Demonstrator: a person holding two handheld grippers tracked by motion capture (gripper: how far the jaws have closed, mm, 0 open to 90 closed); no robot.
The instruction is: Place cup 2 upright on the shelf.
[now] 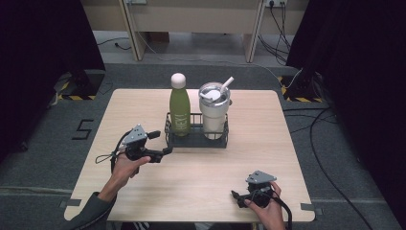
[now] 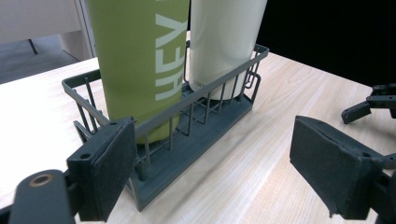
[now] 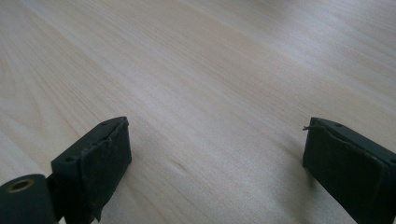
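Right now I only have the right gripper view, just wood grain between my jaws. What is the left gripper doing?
Observer: The left gripper is open at the left end of a dark wire basket, one jaw close to its corner, gripping nothing.
Operator: What's in the basket?
Observer: A green bottle stands upright in its left part, and a white tumbler with a lid and straw stands to its right.
Operator: And where is my right gripper against all that?
Observer: The right gripper is open, low over the table near its front edge, well apart from the basket, jaws pointing left.
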